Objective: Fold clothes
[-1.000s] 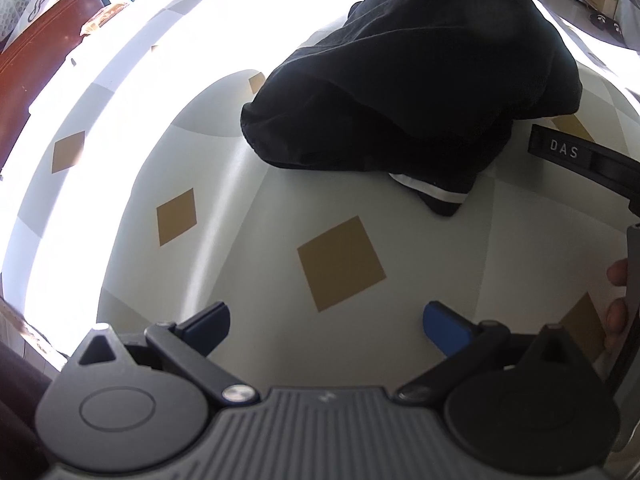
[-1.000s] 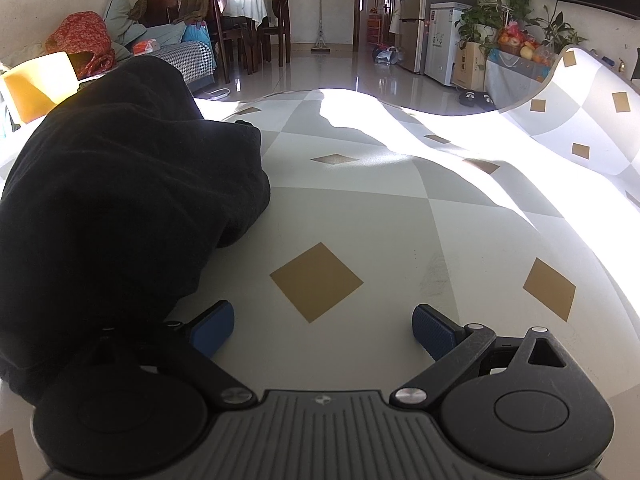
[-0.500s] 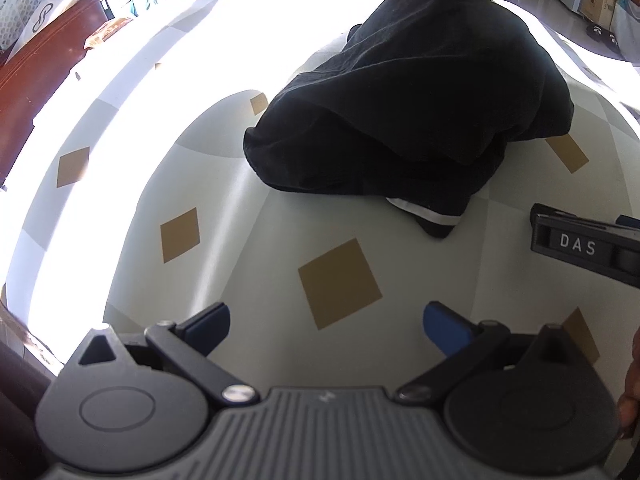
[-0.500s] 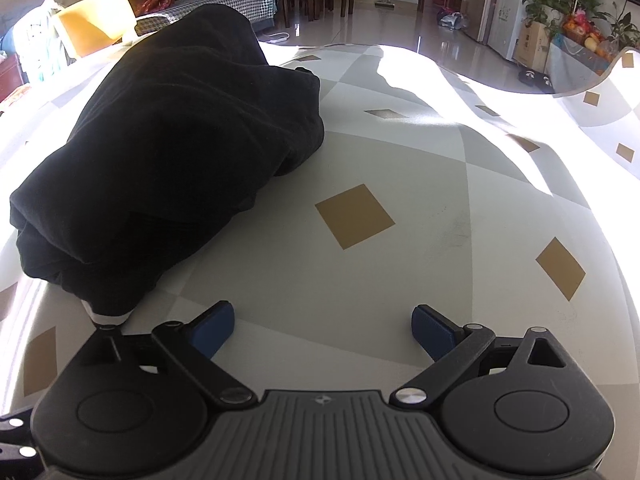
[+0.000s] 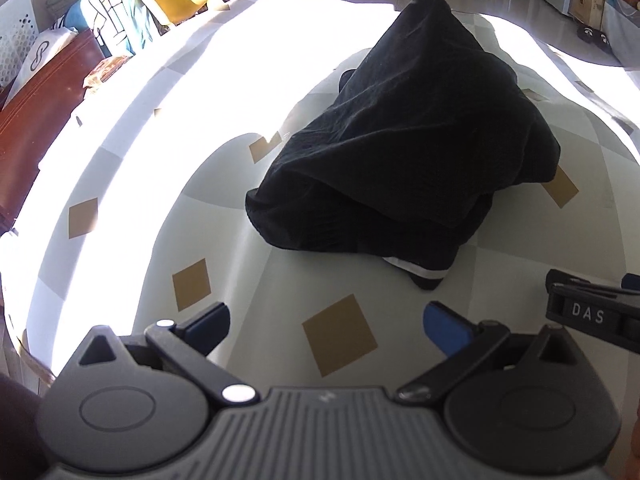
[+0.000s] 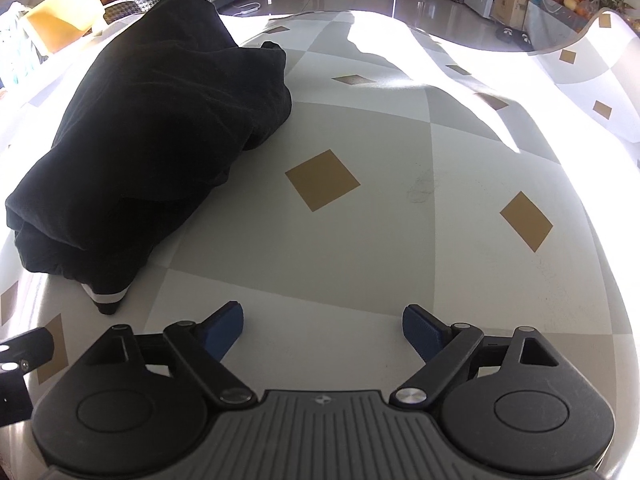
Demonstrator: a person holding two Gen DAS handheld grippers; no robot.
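Ahead of the left hand-held gripper [image 5: 326, 324], whose 2 blue-padded jaws stand wide apart with nothing between them, lies only bare tabletop [image 5: 224, 216] under a glossy white-and-grey cloth with tan diamonds. Farther ahead and slightly to its right, well apart from the pads, sits the crumpled black fabric garment [image 5: 404, 152], heaped rather than spread, its long axis running away from the camera toward the far edge. A corner with a white stripe [image 5: 416, 270] pokes out of its near end, the part closest to both tools.

The right hand-held gripper [image 6: 323, 330] is also empty; its jaws are closing slightly but remain wide, over bare cloth. From it the garment [image 6: 156, 128] lies ahead and to the left, the striped corner [image 6: 106, 296] just left of its left pad. The right tool looks a little nearer to that corner, while the left faces the heap's near end more squarely.

Room for spreading looks best on the right, where a broad stretch of tabletop is unoccupied up to the curled cloth edge [image 6: 576, 40]. On the left, the sunlit tabletop edge and a brown wooden surface [image 5: 44, 96] beyond it leave less margin.
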